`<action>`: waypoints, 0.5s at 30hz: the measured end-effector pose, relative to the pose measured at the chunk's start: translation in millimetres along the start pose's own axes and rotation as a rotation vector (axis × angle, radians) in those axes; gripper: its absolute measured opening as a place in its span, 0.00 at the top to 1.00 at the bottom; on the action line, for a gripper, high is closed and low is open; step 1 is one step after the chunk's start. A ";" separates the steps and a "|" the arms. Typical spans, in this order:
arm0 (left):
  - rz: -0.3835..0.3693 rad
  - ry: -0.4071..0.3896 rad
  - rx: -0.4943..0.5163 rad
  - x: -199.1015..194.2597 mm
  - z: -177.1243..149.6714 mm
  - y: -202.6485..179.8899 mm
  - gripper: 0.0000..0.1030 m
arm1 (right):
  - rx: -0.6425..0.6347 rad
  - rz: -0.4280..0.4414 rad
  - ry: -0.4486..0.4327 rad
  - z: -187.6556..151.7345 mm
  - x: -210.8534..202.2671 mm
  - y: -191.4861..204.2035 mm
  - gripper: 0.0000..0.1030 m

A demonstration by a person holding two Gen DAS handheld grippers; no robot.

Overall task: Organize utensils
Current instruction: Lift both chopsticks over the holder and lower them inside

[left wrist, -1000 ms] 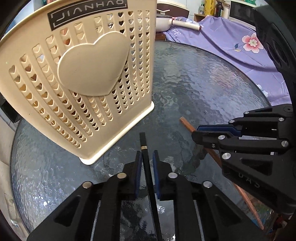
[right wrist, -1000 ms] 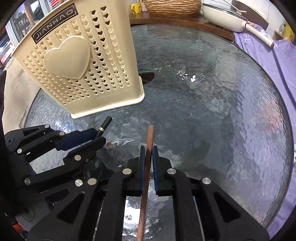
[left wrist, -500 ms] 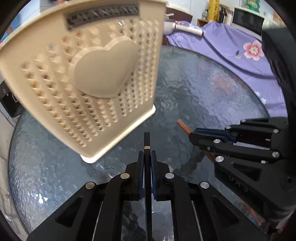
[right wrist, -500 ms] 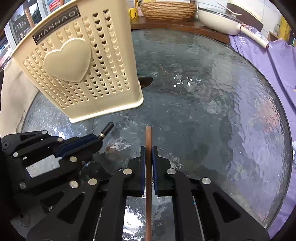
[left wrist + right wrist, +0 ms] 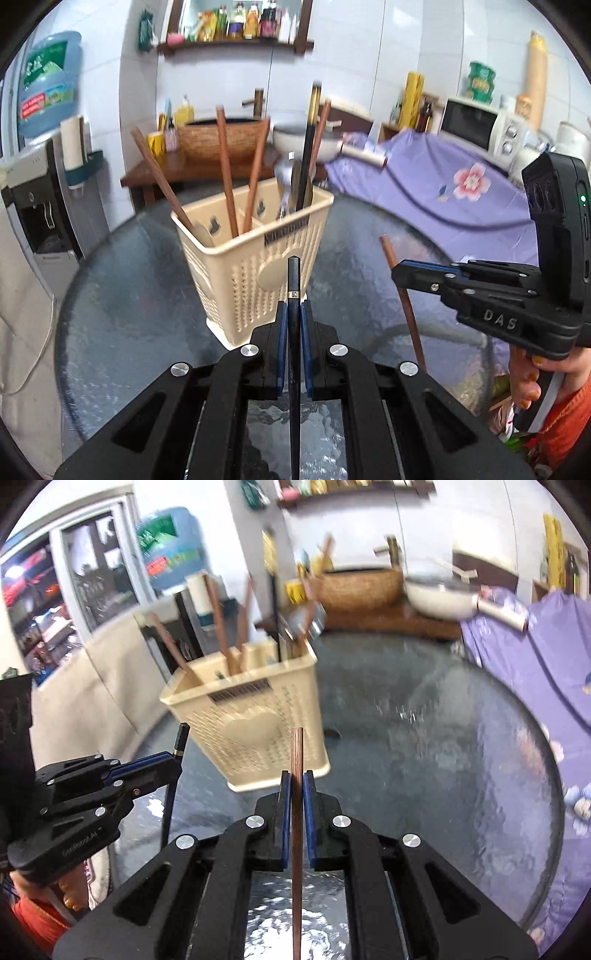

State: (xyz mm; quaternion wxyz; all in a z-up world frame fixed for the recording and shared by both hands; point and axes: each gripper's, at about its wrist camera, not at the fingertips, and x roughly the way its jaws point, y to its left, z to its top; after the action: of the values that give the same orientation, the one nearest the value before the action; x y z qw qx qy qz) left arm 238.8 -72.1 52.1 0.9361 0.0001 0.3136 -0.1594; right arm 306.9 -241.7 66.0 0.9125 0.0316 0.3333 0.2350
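A cream perforated utensil basket (image 5: pixel 258 266) (image 5: pixel 255 716) stands upright on the round glass table (image 5: pixel 129 295), with several brown chopsticks (image 5: pixel 225 173), a black chopstick (image 5: pixel 308 147) and metal cutlery sticking out of its compartments. My left gripper (image 5: pixel 293 314) is shut on a black chopstick (image 5: pixel 294 280) that points up toward the basket's front wall. My right gripper (image 5: pixel 296 786) is shut on a brown wooden chopstick (image 5: pixel 297 753), also held short of the basket. Each gripper shows in the other's view: the right gripper (image 5: pixel 402 269) with its brown stick, the left gripper (image 5: pixel 173 760) with its black stick.
A purple flowered cloth (image 5: pixel 461 192) covers the surface to the right of the table. Behind stand a wooden bench with a woven basket (image 5: pixel 221 136), a white pan (image 5: pixel 439 594), a microwave (image 5: pixel 476 129) and a water dispenser (image 5: pixel 40 184). A hand and orange sleeve (image 5: pixel 554 406) hold the right gripper.
Both grippers have risen and tipped up with their chopsticks. The basket, earlier seen close from low down, now shows its open top and contents, and the room behind has come into view.
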 end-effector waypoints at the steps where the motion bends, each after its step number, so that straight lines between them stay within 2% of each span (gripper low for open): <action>1: -0.005 -0.013 0.000 -8.7 1.2 0.6 0.93 | -0.010 0.008 -0.013 2.0 -6.8 3.8 0.93; 8: -0.025 -0.078 0.014 -46.7 4.5 -3.2 0.93 | -0.059 0.068 -0.079 7.9 -55.8 25.5 0.93; 15: -0.023 -0.098 0.018 -55.3 5.6 -4.6 0.93 | -0.095 0.078 -0.081 7.6 -63.5 37.3 0.93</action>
State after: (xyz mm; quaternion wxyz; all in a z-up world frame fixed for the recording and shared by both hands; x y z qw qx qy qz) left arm 199.1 -60.5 89.6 0.9484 -0.0028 0.2657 -0.1730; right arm 254.0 -236.4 117.6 0.9158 0.0109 0.2833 0.2847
